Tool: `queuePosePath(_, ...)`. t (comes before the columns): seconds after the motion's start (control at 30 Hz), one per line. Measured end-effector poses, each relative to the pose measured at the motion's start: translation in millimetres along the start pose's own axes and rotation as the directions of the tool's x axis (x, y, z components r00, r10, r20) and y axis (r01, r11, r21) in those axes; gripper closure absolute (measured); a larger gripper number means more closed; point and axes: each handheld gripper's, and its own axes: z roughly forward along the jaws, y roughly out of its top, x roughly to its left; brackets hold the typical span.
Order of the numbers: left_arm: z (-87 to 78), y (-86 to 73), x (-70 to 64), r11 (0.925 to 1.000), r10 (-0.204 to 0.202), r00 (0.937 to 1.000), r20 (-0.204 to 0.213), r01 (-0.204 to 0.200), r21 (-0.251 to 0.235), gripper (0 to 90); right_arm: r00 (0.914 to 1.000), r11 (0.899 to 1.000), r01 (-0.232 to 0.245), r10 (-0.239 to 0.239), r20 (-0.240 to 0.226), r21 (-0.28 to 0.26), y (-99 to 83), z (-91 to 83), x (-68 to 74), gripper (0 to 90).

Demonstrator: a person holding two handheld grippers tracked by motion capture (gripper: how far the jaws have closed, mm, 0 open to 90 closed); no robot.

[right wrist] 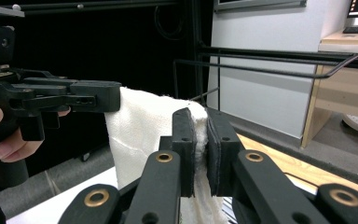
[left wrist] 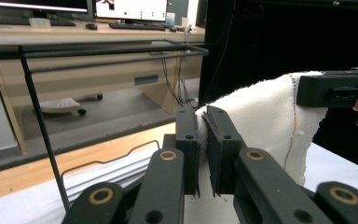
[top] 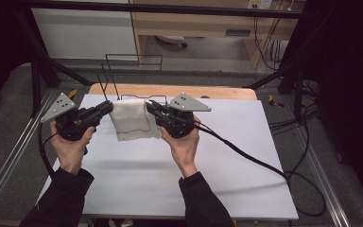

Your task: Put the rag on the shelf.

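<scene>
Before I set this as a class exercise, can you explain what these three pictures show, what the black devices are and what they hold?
A person stands at a white table with a hand-held gripper in each hand. One picture looks down from above; the other two come from cameras riding on each gripper, looking along its two black fingers. The left gripper and the right gripper each pinch an upper corner of a white cloth, holding it spread between them. In the gripper views both pairs of fingers are closed on the cloth's edge. Behind the cloth stands a thin black wire rack.
</scene>
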Motion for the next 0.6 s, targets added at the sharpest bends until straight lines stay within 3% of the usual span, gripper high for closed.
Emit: queuePosePath(0.6,3.4,23.2,3.6,0.9985,0.012,0.9999,-0.005,-0.012,-0.053,83.6,0.9995,0.998,0.017,-0.015,0.030,-0.060,25.0,3.6,-1.6,83.5)
